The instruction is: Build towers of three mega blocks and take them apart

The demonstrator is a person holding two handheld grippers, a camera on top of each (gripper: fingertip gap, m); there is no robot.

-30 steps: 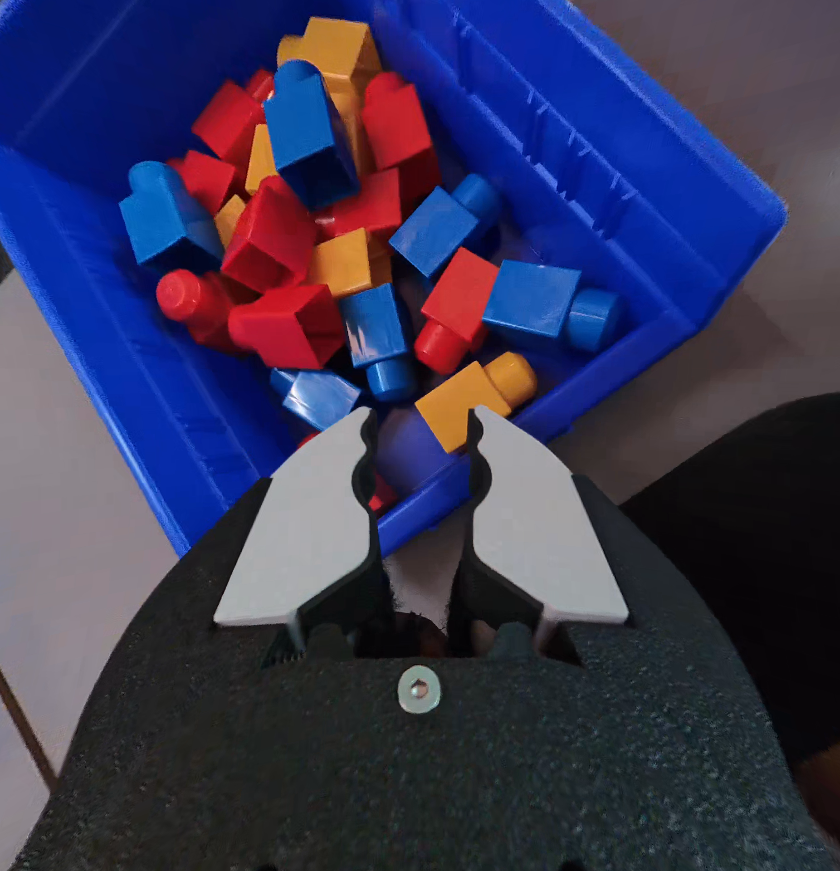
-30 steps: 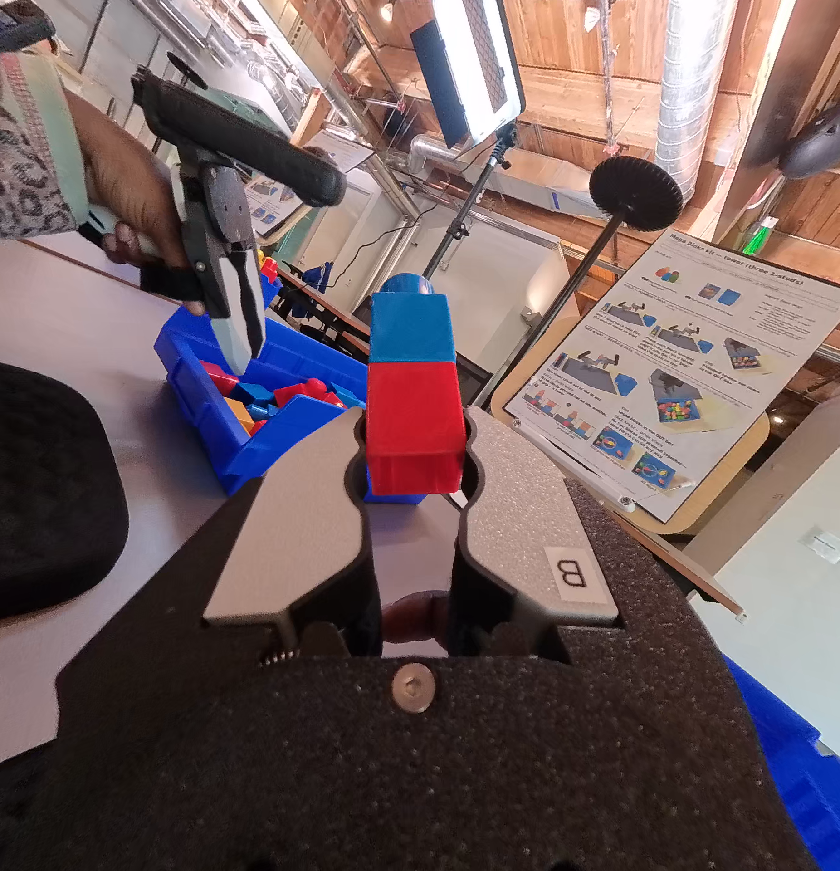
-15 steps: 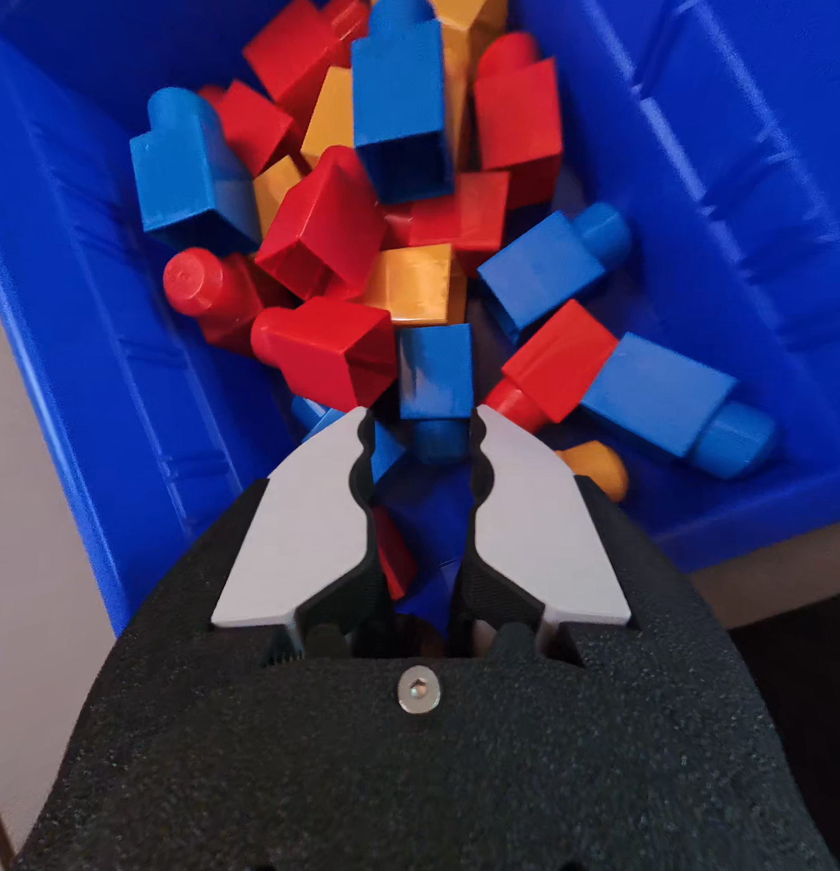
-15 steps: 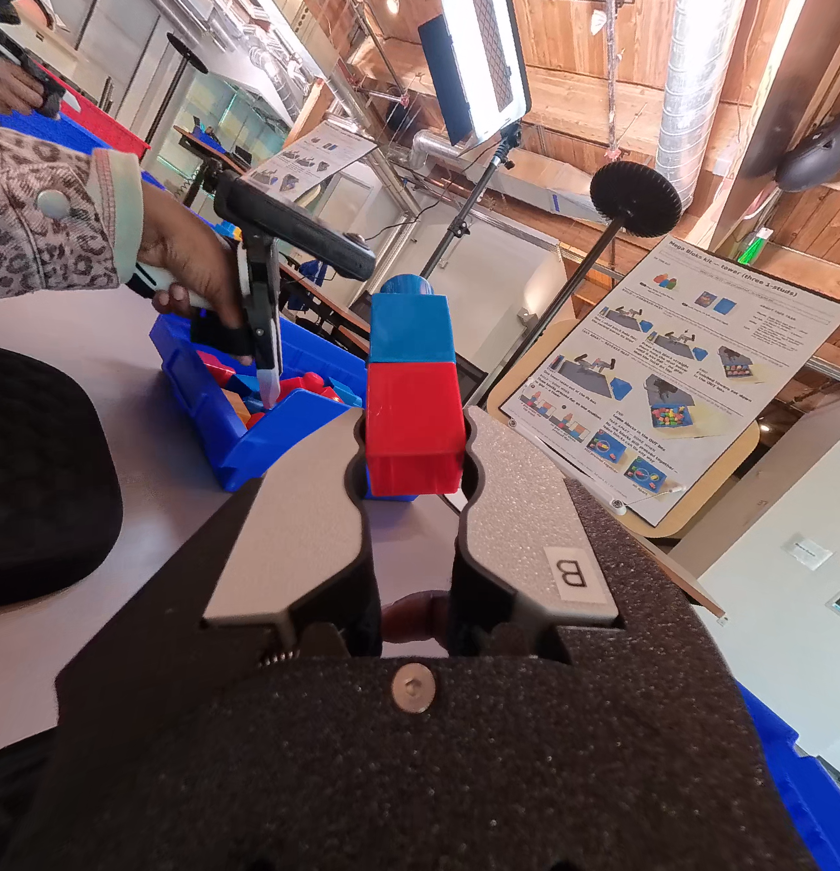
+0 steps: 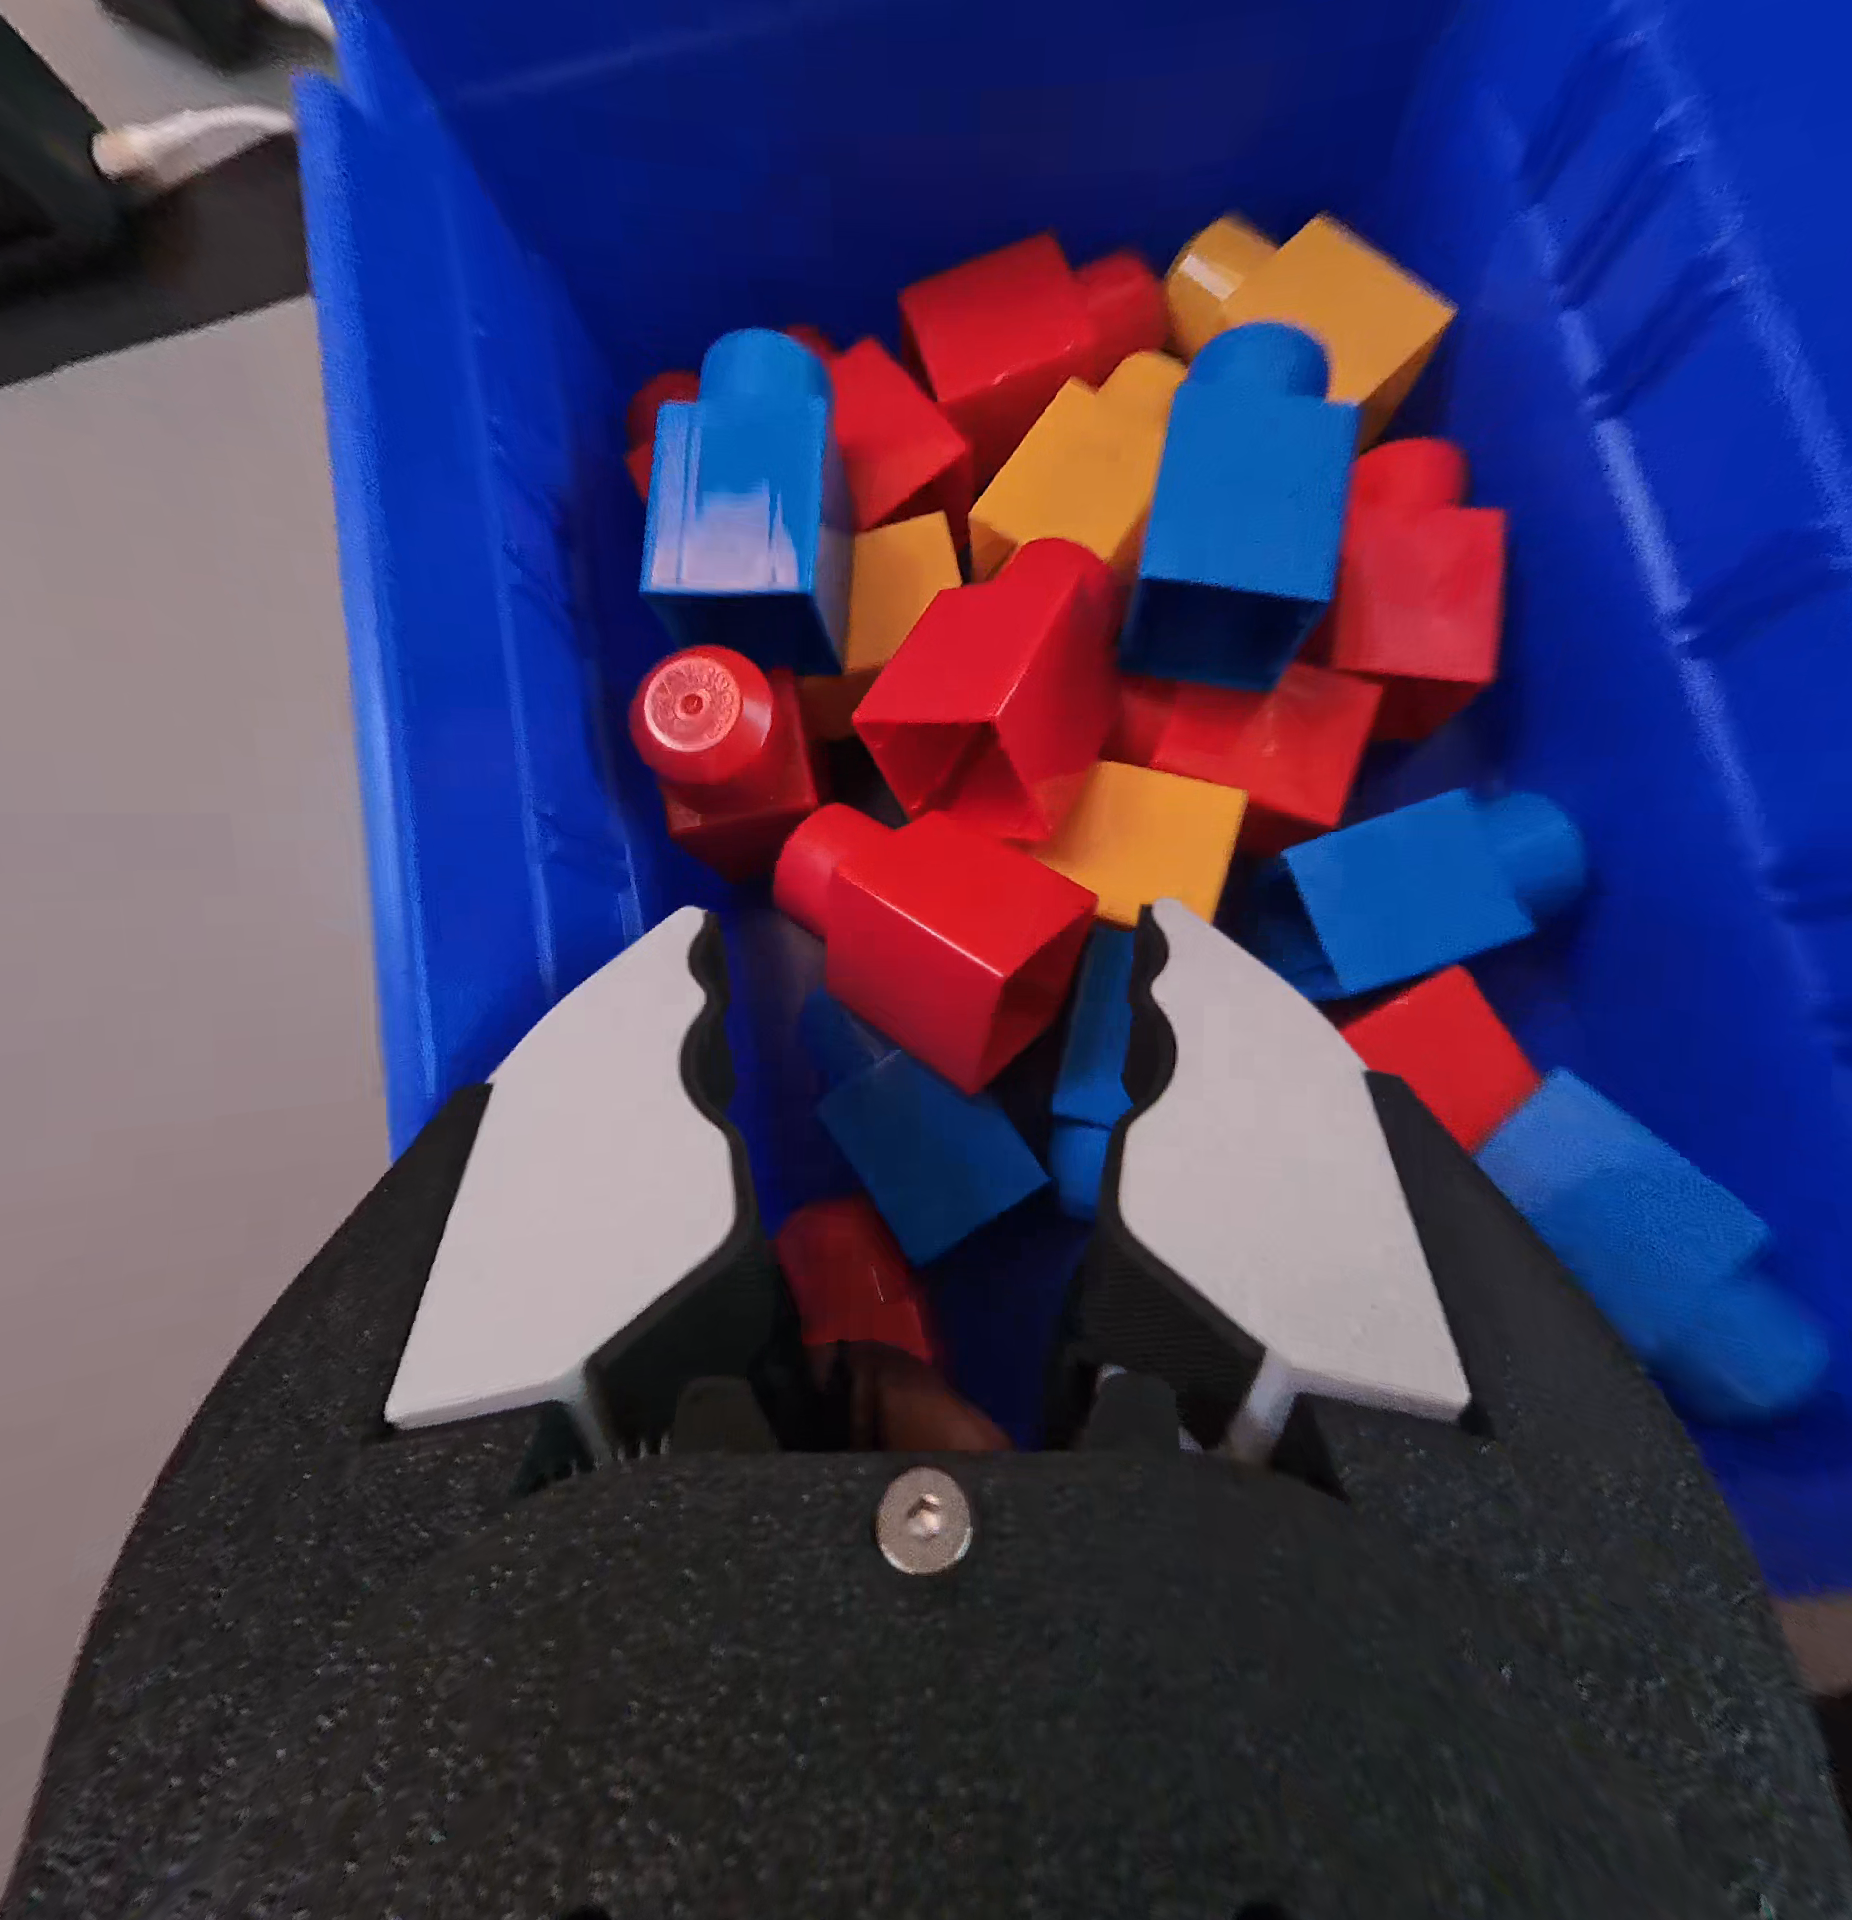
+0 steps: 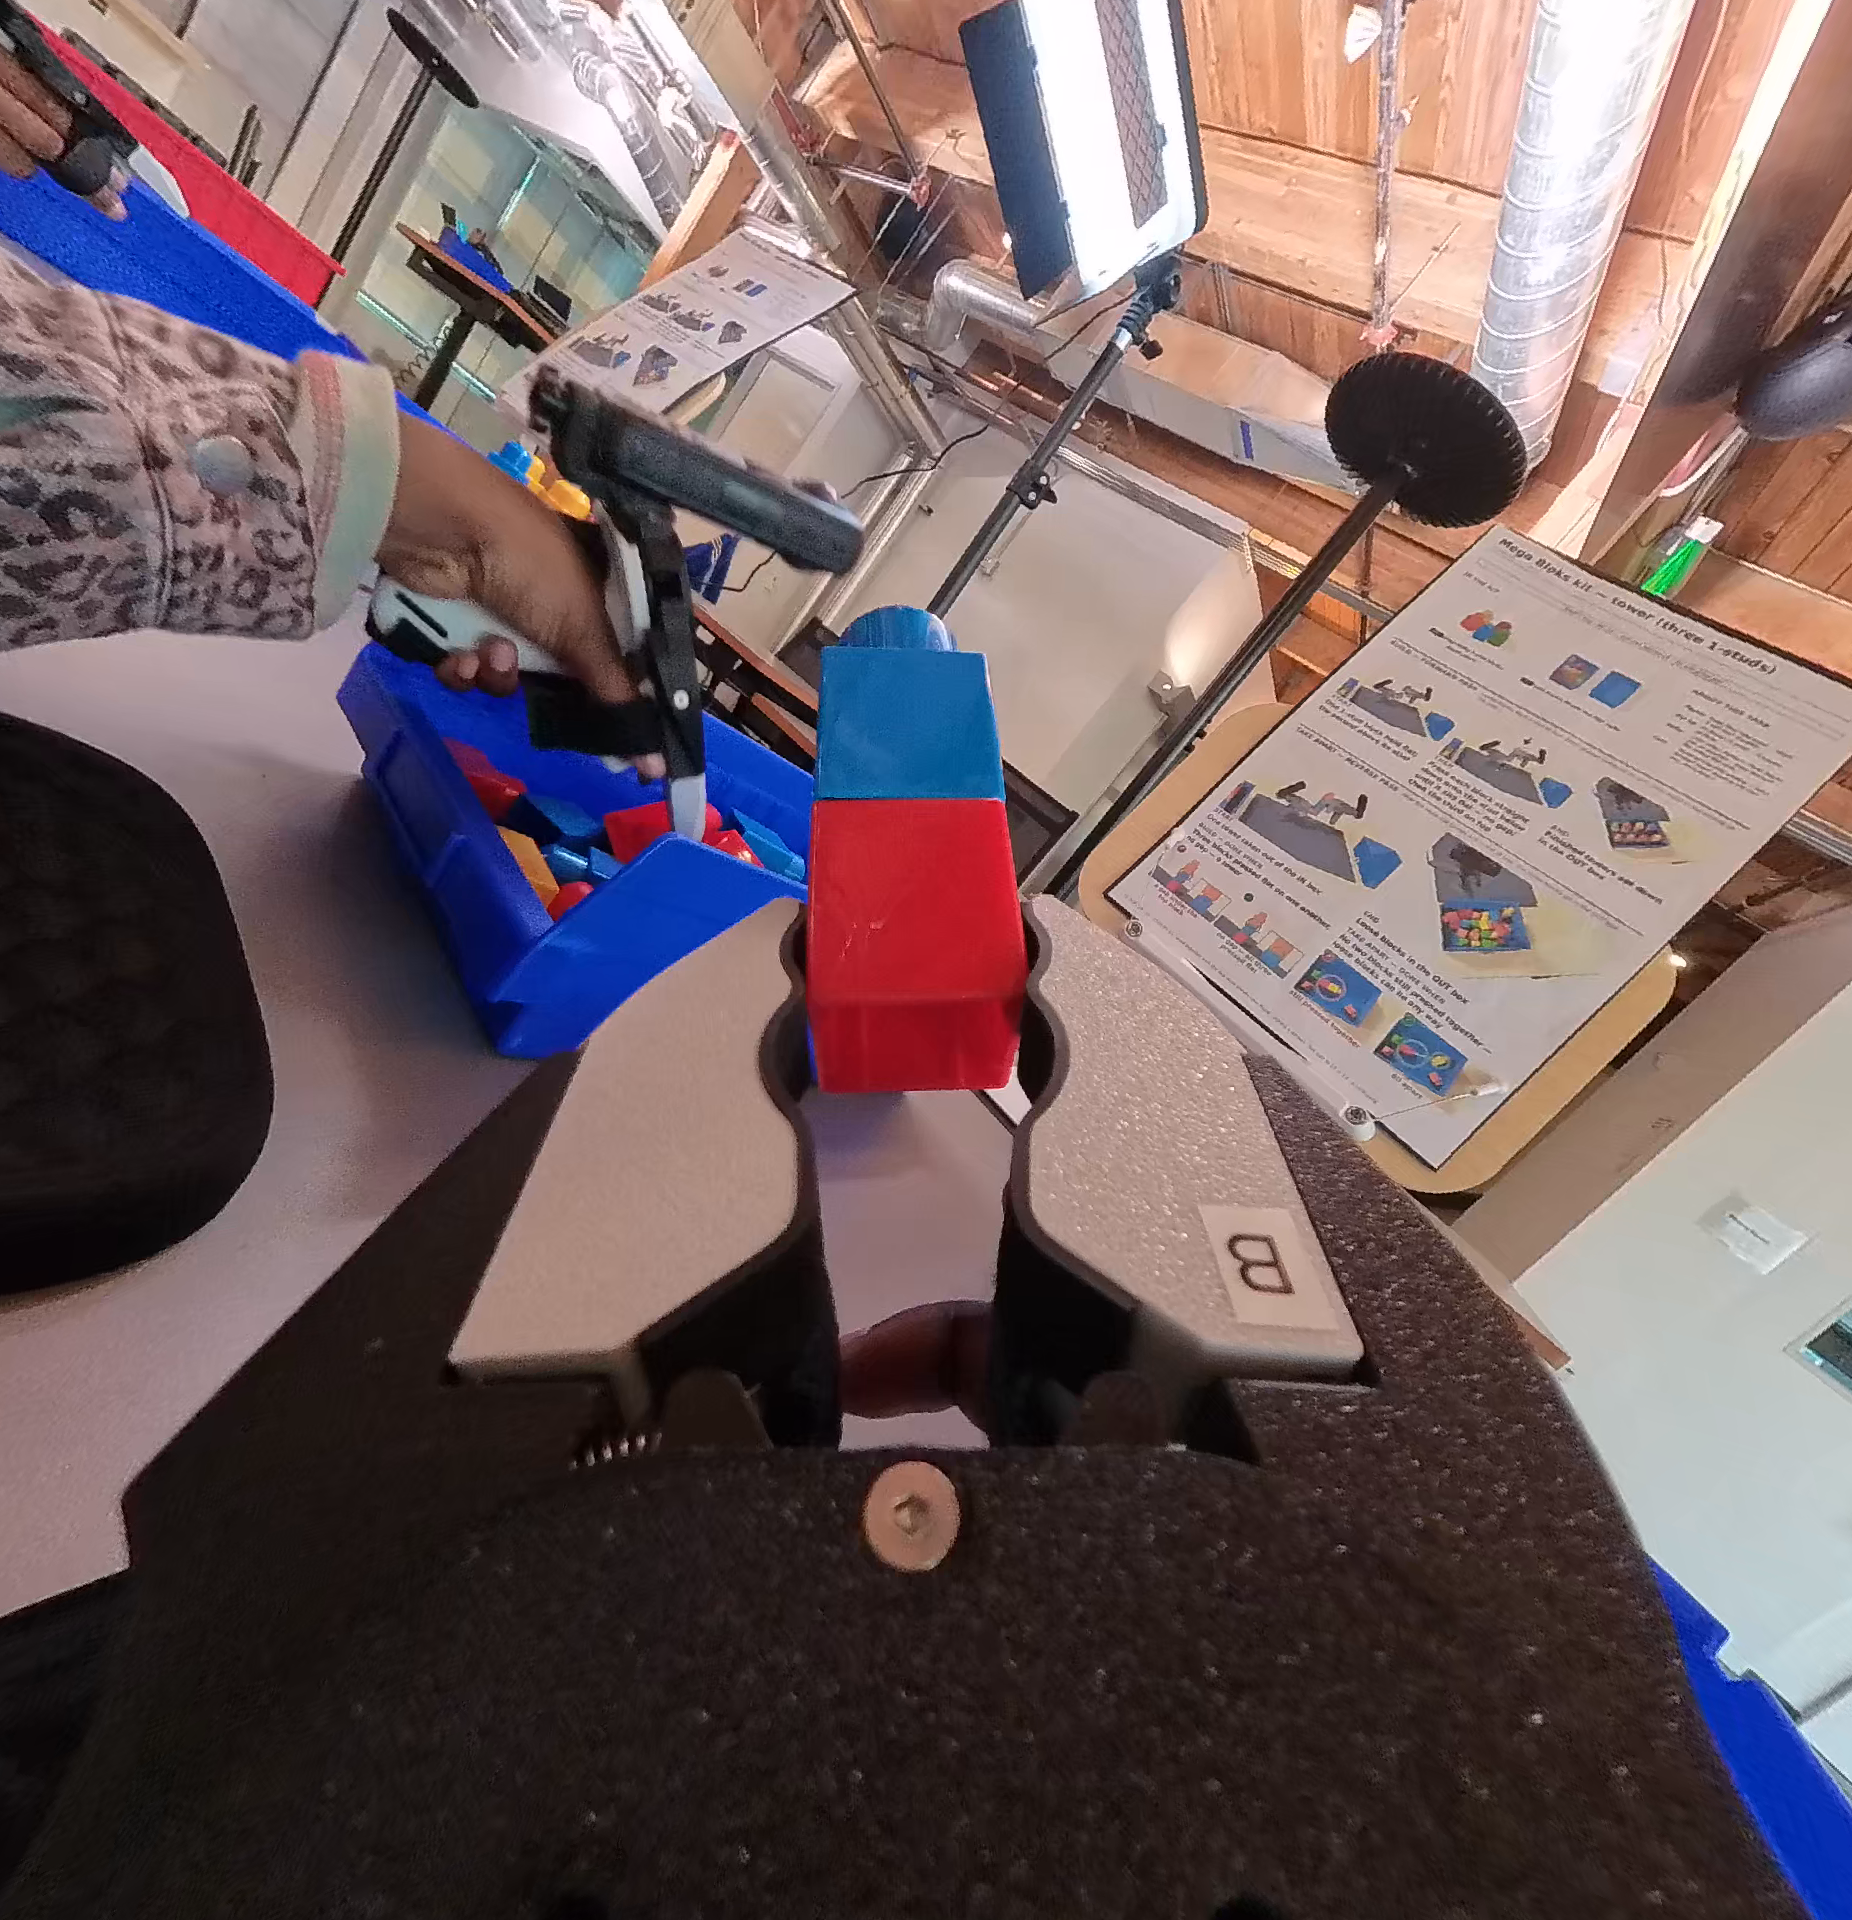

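Observation:
A blue bin [image 5: 465, 623] holds several loose red, blue and orange mega blocks. My left gripper [image 5: 927, 925] is open and down inside the bin, its fingers on either side of a red block [image 5: 943, 945] that lies on its side. My right gripper [image 6: 911, 935] is shut on the red block [image 6: 906, 935] of a two-block stack, with a blue block [image 6: 906, 717] pressed on top of it. It holds the stack upright above the table. The right wrist view also shows the left gripper [image 6: 683, 800] dipping into the bin [image 6: 579, 956].
A black foam pad [image 6: 91, 1018] lies on the grey table [image 6: 361, 1049] left of the bin. An instruction board [image 6: 1504, 873] leans at the right. A light stand [image 6: 1088, 145] and another blue bin [image 6: 1774, 1756] are around the table's edges.
My left gripper has gone from above the bin's near wall down into the bin, and its jaws have opened wider around a red block. My right gripper has kept still with its stack.

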